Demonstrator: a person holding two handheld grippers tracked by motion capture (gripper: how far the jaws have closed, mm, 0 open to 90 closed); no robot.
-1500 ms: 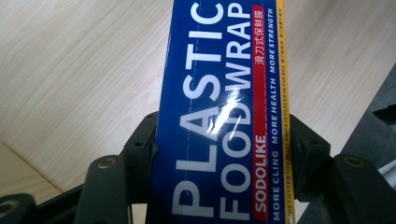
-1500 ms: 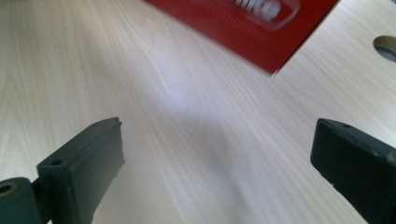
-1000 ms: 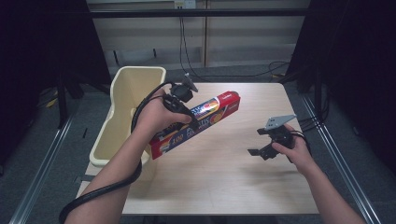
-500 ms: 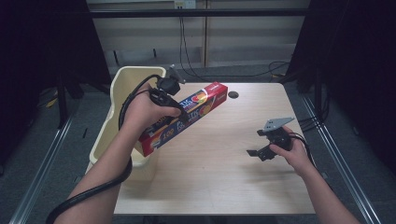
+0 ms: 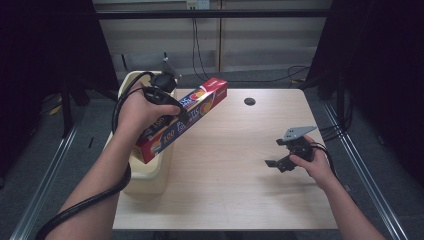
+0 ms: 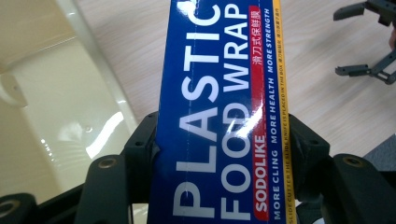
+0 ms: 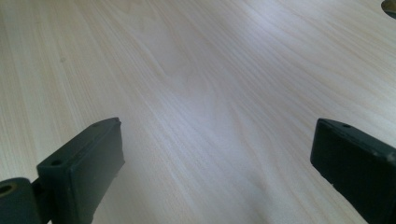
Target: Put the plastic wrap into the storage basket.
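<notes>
The left claw (image 5: pixel 172 107), clamped on the box of wrap (image 5: pixel 182 120), has carried it leftward over the bin (image 5: pixel 150 175), ready to drop; the right claw (image 5: pixel 280 152) waits open above the bench (image 5: pixel 235 190).

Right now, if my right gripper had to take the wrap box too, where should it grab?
Probably the free upper end of the wrap box, over the table. Close across its narrow sides, coming from the table side: the left gripper clamps the middle, and the low end hangs over the bin.

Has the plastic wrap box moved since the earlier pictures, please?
Yes. The plastic wrap box, clamped in the left claw, has shifted left across the table toward the cream bin.
</notes>
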